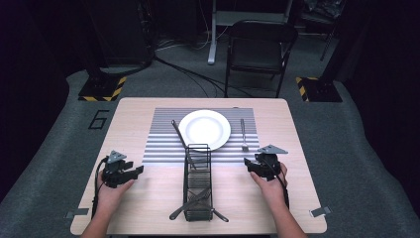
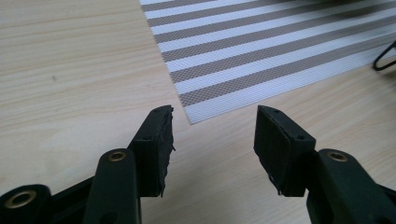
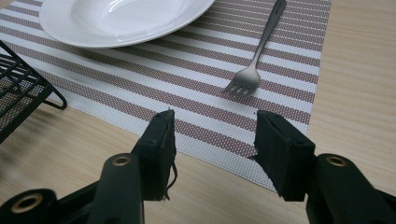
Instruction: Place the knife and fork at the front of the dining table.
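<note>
Pale wood table [image 1: 124, 129], striped placemat [image 1: 163, 144], dark room, both tongs spread, empty.

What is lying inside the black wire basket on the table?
In the wire basket, dark cutlery lies crossed near its front end, handles sticking out past both sides. One long utensil leans out the back beside the plate. The mesh hides which pieces they are.

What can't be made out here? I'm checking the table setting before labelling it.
- Cutlery in the wire caddy: high view; mesh and overlap hide which pieces lie there.
- Utensil left of the plate: high view; the caddy hides its working end.
- Plate: right gripper view; cut off by the top edge.
- Caddy: left gripper view; cut off by the right edge.
- Fork: right gripper view; handle end cut off.
</note>
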